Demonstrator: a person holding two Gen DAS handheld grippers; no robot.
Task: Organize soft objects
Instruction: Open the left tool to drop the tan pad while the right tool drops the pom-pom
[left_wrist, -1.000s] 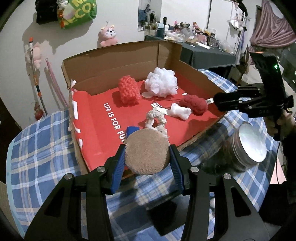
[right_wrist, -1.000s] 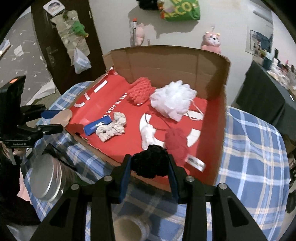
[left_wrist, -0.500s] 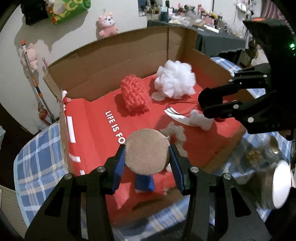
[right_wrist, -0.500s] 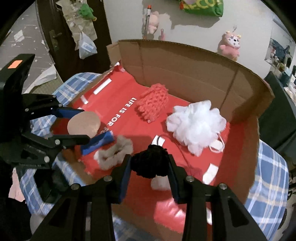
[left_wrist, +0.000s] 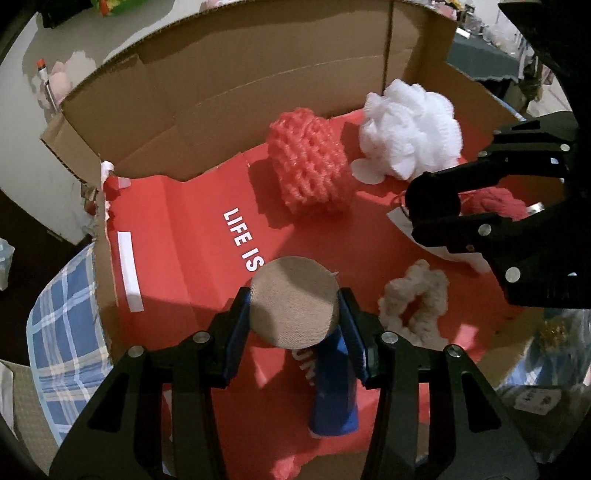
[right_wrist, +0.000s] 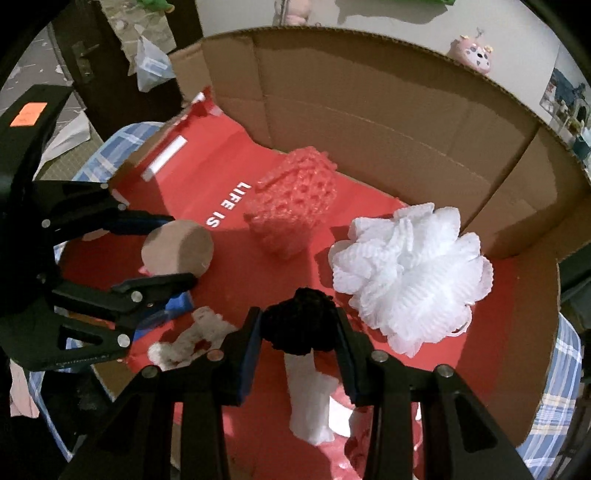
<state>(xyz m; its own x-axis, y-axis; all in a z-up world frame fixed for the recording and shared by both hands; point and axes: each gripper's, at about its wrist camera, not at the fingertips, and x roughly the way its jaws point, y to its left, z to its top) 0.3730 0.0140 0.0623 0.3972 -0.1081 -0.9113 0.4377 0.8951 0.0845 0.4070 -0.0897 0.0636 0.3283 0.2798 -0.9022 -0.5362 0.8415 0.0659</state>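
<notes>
While the left gripper (left_wrist: 294, 320) clamps a tan round sponge (left_wrist: 293, 302) and the right gripper (right_wrist: 299, 328) clamps a black pom-pom (right_wrist: 300, 325), both over the cardboard box (right_wrist: 369, 110), the placing step is in hand; next, lower and release.

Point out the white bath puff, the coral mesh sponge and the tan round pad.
white bath puff (right_wrist: 410, 273): right wrist view, middle of its ruffles.
coral mesh sponge (left_wrist: 308, 160): left wrist view, centre of its netted side.
tan round pad (left_wrist: 293, 302): left wrist view, centre of its flat face.
</notes>
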